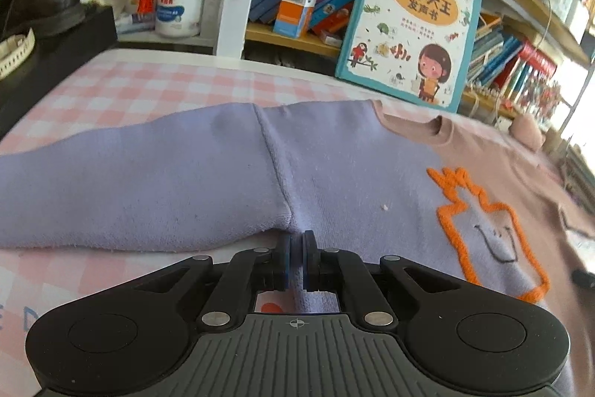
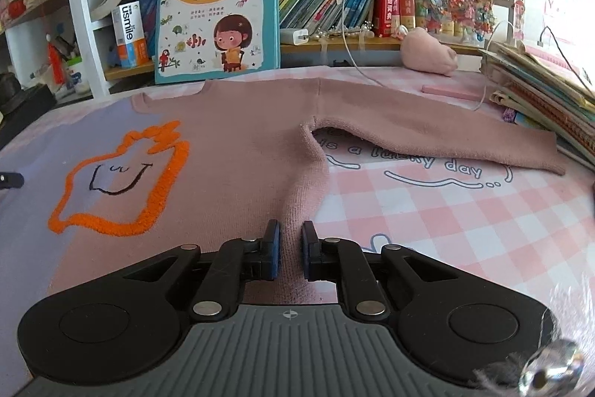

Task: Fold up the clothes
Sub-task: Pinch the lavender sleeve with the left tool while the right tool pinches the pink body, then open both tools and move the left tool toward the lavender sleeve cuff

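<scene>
Pinching the sweater (image 1: 353,181) at both side edges — left gripper (image 1: 296,261) and right gripper (image 2: 290,255) clamped on fabric — I judge folding barely begun, sleeves still spread.

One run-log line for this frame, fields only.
stage: grasp before fold | left hand-held gripper: shut on sweater lilac side edge | right hand-held gripper: shut on pink side edge | sweater: flat, sleeves spread
</scene>
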### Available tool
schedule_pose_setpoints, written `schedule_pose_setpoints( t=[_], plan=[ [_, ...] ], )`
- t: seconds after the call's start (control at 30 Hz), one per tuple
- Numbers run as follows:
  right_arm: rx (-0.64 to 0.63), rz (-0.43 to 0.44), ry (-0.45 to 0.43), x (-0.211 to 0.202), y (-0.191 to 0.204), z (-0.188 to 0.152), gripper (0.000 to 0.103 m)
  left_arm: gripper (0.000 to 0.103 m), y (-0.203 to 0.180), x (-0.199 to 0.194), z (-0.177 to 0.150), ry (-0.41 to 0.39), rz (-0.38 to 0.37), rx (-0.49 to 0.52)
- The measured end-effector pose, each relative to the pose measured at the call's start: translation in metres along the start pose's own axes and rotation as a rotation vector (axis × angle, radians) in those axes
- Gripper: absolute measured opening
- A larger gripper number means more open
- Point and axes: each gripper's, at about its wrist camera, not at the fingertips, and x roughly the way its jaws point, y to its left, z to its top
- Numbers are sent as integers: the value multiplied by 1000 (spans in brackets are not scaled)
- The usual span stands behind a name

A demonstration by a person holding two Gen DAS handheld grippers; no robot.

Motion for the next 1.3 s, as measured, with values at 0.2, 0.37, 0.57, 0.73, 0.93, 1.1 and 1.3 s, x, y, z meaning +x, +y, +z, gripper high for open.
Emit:
schedule_pose_setpoints(
  t=[0.2,0.37,0.57,0.73,0.93,1.1,1.3],
  plan=[
    [5,16,0,2,2,0,11,6,-3,8,3,-15,33,22],
    [14,20,1,2,1,1,11,6,-2,7,0,-26,32,24],
    [5,15,2,2,2,1,12,8,-12,4,-5,-39,73,81],
    [-1,-5,1,0,4,0,27,48,-28,-11,-12,-83,124,185],
    [-11,15,1,-7,9,-1,52,79,-51,-27,-9,-161,116,305],
    [-80,39,-15,-11,25,2,70,87,-71,-25,-3,-173,89,305],
    [-76,87,-42,-14,36,1,80,93,-93,-26,-18,-159,77,367]
  ],
)
